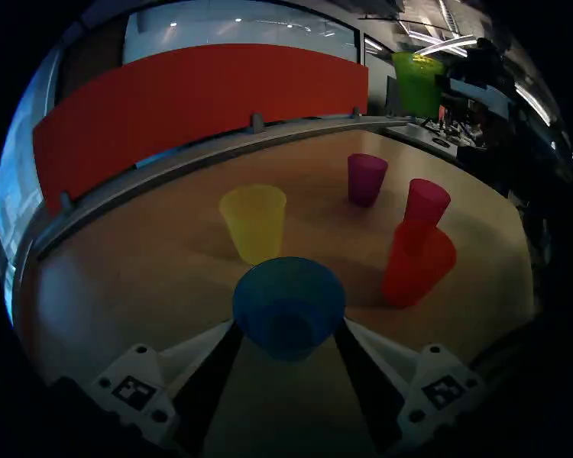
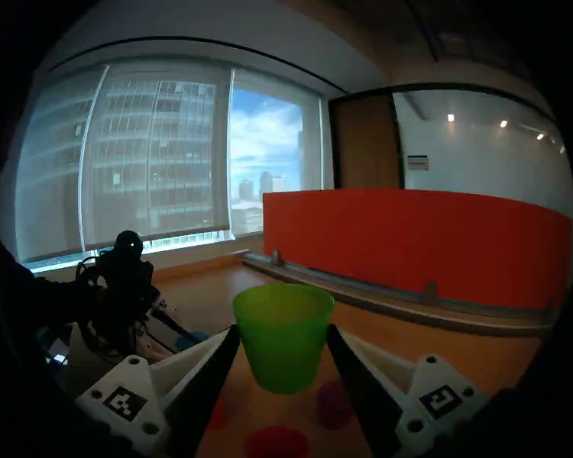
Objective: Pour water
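Currently, the left gripper (image 1: pixel 289 324) is clamped on the blue cup (image 1: pixel 289 304). One finger presses on each side of the wall, below the rim. You cannot tell from the left gripper view whether the cup's base rests on the table (image 1: pixel 149 259) or hangs just above it. The right gripper (image 2: pixel 283 330) is clamped on the green cup (image 2: pixel 283 345) in the same manner and holds it upright, high above the table.

Treat both cups as light, thin-walled plastic with a smooth, tapered wall. The taper narrows downward, so a hold high on the wall should wedge the cup against the fingers rather than let it slide. Excess squeeze is likely to push the rim out of round. No water level can be made out in either cup. If the green cup is loaded, expect its weight to shift toward the lip as you tilt. Keep the fingers on opposite sides and leave the forward part of the rim free as the pouring edge.

Beyond the blue cup, the yellow cup (image 1: pixel 254 221) stands upright, near it. The red cup (image 1: pixel 416 263) stands to the right, with the pink cup (image 1: pixel 425 202) close behind; you cannot tell whether they touch. The purple cup (image 1: pixel 365 178) stands farther back. The red partition (image 1: pixel 195 99) closes the table's far edge.
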{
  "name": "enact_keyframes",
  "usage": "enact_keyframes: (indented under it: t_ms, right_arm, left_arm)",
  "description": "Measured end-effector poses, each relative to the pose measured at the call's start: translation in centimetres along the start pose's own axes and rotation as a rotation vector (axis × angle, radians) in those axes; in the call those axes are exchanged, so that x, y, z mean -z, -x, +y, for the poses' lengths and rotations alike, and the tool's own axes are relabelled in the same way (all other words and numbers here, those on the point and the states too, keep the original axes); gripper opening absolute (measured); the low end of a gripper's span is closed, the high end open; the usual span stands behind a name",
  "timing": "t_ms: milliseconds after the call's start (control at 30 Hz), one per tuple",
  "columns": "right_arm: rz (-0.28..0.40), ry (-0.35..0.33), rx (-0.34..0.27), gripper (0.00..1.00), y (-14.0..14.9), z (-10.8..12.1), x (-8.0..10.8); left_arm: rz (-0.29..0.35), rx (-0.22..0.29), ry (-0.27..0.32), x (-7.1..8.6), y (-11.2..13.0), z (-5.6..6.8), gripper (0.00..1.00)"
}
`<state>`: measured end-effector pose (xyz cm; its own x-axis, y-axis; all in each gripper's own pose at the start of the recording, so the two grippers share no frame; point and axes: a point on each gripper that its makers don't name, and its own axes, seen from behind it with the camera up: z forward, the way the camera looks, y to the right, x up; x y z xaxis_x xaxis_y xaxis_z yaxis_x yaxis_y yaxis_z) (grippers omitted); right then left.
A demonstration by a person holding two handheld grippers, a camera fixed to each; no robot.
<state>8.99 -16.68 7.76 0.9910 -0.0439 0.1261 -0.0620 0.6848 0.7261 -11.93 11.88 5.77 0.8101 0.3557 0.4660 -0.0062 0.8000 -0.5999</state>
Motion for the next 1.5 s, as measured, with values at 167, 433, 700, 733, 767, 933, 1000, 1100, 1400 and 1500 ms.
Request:
enact_keyframes:
  t_ms: [167, 433, 700, 733, 767, 933, 1000, 1100, 1400, 1500]
  right_arm:
    - [-0.002, 0.001, 0.001, 0.87, 0.0, -0.1, -0.1]
    - [-0.003, 0.002, 0.000, 0.87, 0.3, 0.1, 0.2]
    - [0.001, 0.004, -0.005, 0.87, 0.4, 0.1, 0.6]
    - [0.002, 0.004, -0.006, 0.87, 0.4, 0.1, 0.6]
    - [0.003, 0.004, -0.007, 0.87, 0.4, 0.1, 0.7]
    - [0.008, 0.005, -0.011, 0.87, 0.1, 0.0, 0.9]
    - [0.010, 0.003, -0.012, 0.87, -0.1, -0.2, 1.0]
    - [0.013, 0.002, -0.011, 0.87, -0.2, -0.4, 1.2]
    - [0.017, -0.004, -0.017, 0.87, -0.3, -1.0, 1.6]
    - [0.020, -0.008, -0.020, 0.87, -0.4, -1.3, 1.8]
  left_arm:
    - [-0.010, -0.001, 0.004, -0.4, 0.0, -0.1, 0.84]
    - [-0.010, 0.002, 0.005, -0.9, -0.2, -0.1, 0.83]
    - [0.002, 0.012, 0.005, -0.5, -0.4, -0.3, 0.82]
    - [0.011, 0.012, 0.004, -0.4, -0.6, -0.3, 0.82]
    - [0.020, 0.012, 0.003, -0.2, -0.8, -0.3, 0.82]
    - [0.079, 0.018, 0.000, 0.9, -2.4, -0.1, 0.81]
    - [0.107, 0.023, -0.003, 1.4, -3.2, 0.0, 0.81]
    - [0.148, 0.034, -0.001, 2.4, -4.4, 0.4, 0.81]
    - [0.280, 0.041, 0.002, 5.8, -8.3, 1.2, 0.81]
    - [0.325, 0.035, 0.000, 7.0, -9.8, 1.5, 0.81]
